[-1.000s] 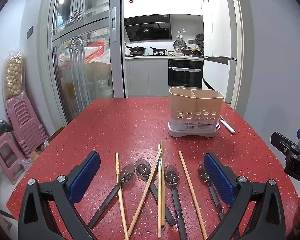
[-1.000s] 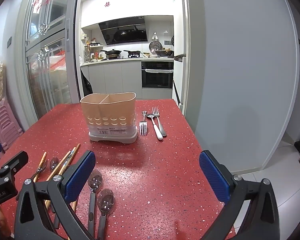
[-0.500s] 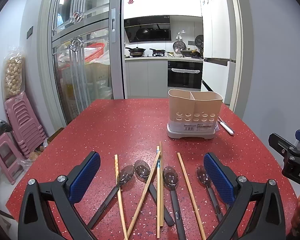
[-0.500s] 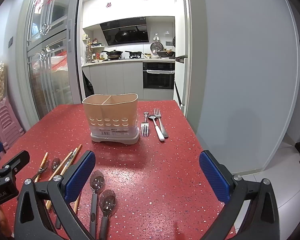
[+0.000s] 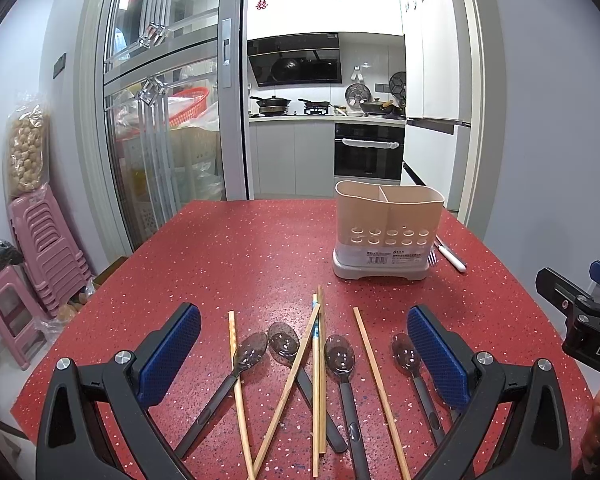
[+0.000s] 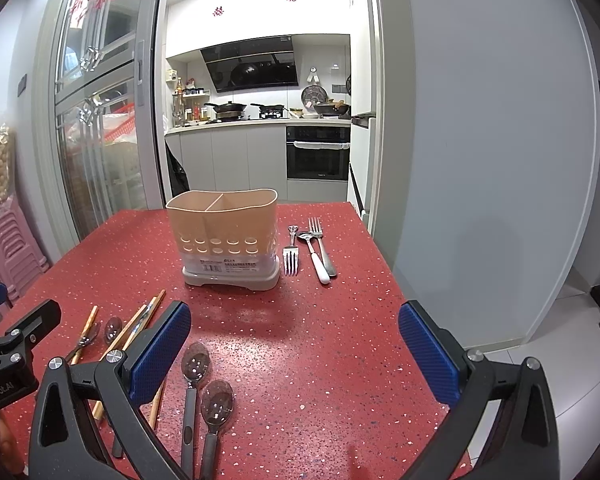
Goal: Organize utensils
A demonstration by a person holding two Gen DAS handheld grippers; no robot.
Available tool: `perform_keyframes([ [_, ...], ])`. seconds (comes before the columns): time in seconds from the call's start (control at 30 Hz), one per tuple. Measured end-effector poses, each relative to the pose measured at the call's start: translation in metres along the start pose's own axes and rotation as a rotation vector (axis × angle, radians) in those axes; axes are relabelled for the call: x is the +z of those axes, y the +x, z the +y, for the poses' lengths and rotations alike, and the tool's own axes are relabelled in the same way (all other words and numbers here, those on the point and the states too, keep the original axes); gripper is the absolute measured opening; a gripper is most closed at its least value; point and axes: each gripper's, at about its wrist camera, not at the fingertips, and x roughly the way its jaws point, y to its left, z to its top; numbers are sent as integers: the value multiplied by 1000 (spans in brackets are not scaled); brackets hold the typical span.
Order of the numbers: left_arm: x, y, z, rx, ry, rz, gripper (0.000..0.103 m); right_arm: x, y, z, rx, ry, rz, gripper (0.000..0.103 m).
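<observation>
Both my grippers, left and right, gape empty. I'd pinch one chopstick ahead mid-shaft, avoiding crossed neighbours, then carry it to the holder.

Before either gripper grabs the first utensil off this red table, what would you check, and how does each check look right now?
1. Left gripper open with nothing in it: ok.
2. Right gripper open with nothing in it: ok.
3. Utensil holder upright on the table, both compartments showing no utensils: ok.
4. Chopsticks lying separate for a clean pick: not ok, some cross each other and a spoon handle.
5. Dark spoons within the left gripper's span: ok.
6. Forks beside the holder, apart from it: ok.
</observation>
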Motion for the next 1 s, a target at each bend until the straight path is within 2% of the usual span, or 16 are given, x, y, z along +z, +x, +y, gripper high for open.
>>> perform_keyframes([
  [1.0, 2, -3, 2, -6, -6, -5, 103, 2, -3, 3, 2, -1, -3, 103],
])
